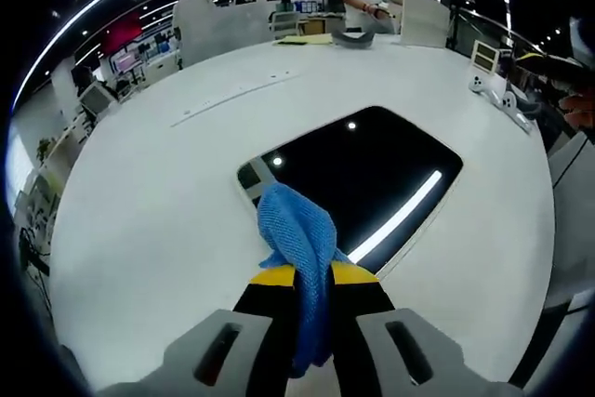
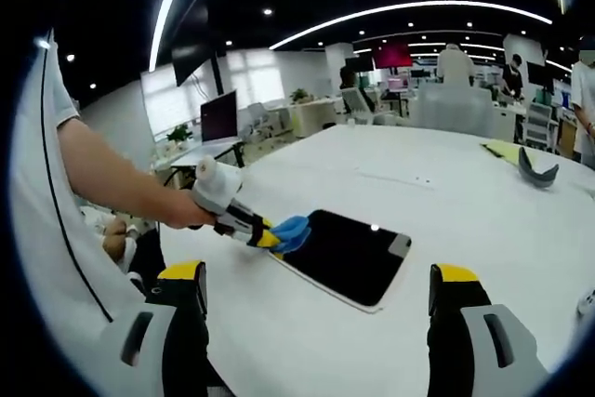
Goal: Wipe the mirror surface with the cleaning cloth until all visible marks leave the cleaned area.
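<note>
Wiping mirror (image 1: 372, 174) near corner with cleaning cloth (image 1: 299, 239).
Left gripper (image 1: 311, 276) fingers are clenching the cloth on the tabletop (image 1: 167, 192); right gripper (image 2: 316, 290) is hanging released. Advising flat, overlapping strokes toward the far edge.

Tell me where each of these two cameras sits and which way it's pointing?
Left gripper view: rides the left gripper, looking down its jaws, shut on the blue cloth, at the mirror.
Right gripper view: rides the right gripper, jaws open, held back, facing the white table; the person's arm shows.
Shared: mirror, cloth, left gripper, table.
</note>
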{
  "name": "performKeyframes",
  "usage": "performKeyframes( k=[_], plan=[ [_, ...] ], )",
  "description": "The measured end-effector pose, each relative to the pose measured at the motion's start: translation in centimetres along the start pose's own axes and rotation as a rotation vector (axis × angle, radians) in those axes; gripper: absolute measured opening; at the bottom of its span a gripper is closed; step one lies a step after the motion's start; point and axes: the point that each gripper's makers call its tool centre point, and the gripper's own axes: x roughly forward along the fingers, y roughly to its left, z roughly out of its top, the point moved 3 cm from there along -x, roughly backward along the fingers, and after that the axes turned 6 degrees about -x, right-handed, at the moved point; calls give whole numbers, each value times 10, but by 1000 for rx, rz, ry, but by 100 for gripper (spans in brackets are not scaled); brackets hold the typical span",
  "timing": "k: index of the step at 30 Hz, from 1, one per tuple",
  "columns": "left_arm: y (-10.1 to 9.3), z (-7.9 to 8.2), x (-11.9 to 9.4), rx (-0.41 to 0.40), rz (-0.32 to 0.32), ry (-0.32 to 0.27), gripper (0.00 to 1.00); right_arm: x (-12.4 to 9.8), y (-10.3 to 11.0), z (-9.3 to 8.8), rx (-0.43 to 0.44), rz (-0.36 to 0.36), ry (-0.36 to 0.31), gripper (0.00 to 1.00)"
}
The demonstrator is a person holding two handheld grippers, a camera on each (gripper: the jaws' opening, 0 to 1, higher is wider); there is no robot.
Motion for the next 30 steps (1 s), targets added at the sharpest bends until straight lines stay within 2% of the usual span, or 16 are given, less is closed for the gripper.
performKeyframes(
  k=[3, 6, 16, 30],
  plan=[
    [0, -2, -1, -14, -4, -2, 9, -1, 1, 2, 44, 15, -16, 100],
    [-1, -3, -1, -8, -4, 3, 9, 0, 0, 0, 6, 6, 2, 100],
    [-3, -5, -4, -5, -4, 6, 9, 1, 0, 4, 21, 10, -16, 100],
    [-3, -5, -5, 5, -5, 3, 9, 2, 2, -2, 14, 13, 3, 100]
  ],
)
